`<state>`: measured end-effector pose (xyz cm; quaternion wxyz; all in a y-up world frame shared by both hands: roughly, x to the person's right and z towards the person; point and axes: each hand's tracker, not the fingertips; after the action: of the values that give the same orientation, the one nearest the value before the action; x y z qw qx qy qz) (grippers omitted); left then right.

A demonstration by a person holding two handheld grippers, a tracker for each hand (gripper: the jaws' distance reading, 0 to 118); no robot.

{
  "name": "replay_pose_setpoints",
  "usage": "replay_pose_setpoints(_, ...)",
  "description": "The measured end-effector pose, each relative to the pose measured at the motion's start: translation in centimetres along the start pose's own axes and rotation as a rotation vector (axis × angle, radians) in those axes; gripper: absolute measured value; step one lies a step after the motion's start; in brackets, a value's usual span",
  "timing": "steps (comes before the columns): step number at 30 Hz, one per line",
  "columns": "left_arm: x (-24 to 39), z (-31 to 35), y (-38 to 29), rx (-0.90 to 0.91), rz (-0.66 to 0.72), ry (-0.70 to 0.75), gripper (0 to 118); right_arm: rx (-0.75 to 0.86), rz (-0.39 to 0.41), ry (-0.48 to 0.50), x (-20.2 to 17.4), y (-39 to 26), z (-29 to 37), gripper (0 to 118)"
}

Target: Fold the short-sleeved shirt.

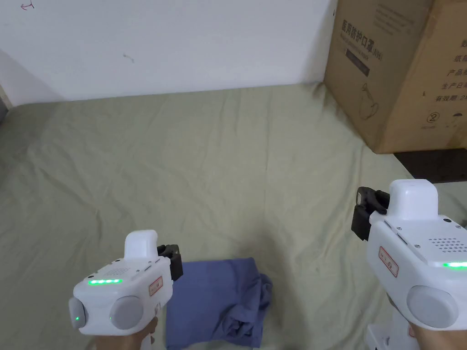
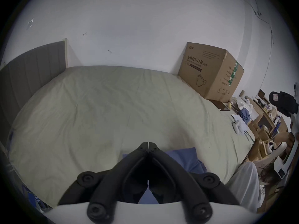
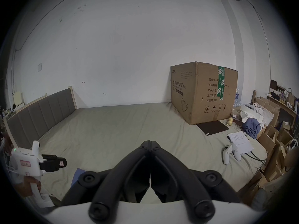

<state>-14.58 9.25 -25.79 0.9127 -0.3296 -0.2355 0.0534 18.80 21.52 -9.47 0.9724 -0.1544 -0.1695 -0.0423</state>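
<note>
With the jaws of the left gripper (image 2: 148, 144) and the right gripper (image 3: 150, 142) pressed together on nothing, the blue shirt (image 1: 218, 301), bunched at the bed's (image 1: 219, 173) near edge, could be dragged off if snagged.

Soft matt blue cloth, rumpled along one edge, is seen in the shirt (image 1: 214, 301), which lies on a bedsheet (image 1: 205, 173) of matt pale green woven cloth, creased throughout. Smooth, slightly glossy white plastic is noted on the body of the left gripper (image 1: 175, 262) and of the right gripper (image 1: 365, 212); matt black plastic is noted on the jaws of both. Beyond the shirt, a box (image 1: 396, 68) of matt brown corrugated cardboard is observed, sealed with glossy green tape (image 3: 220, 85). A headboard (image 3: 40, 114) is faced in matt grey padded fabric, edged in pale wood
</note>
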Motion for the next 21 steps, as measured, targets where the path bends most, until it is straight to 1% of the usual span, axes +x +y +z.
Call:
replay_pose_setpoints(1,-0.2,-0.5,-0.4,-0.026,0.029,-0.04,0,-0.001,0.0,0.0,0.0,0.0,0.0,0)
replay_pose_setpoints(2,-0.2,-0.8,-0.7,-0.044,0.04,-0.029,0,-0.001,0.0,0.001,0.0,-0.1,0.0,0)
replay_pose_setpoints(7,2.0,-2.4,-3.0,-0.101,0.018,-0.05,0,-0.008,0.001,-0.004,0.5,-0.3,-0.1,0)
replay_pose_setpoints(15,7.7,-5.8,-6.0,-0.187,-0.074,-0.135,0,-0.027,-0.005,-0.026,2.0,-0.7,-0.5,0)
replay_pose_setpoints(19,9.8,-7.8,-7.8,-0.234,-0.135,-0.153,0,-0.04,-0.009,-0.036,2.6,-0.9,-0.9,0)
replay_pose_setpoints(21,10.4,-8.8,-8.9,-0.262,-0.152,-0.134,0,-0.046,-0.009,-0.041,2.9,-1.1,-1.1,0)
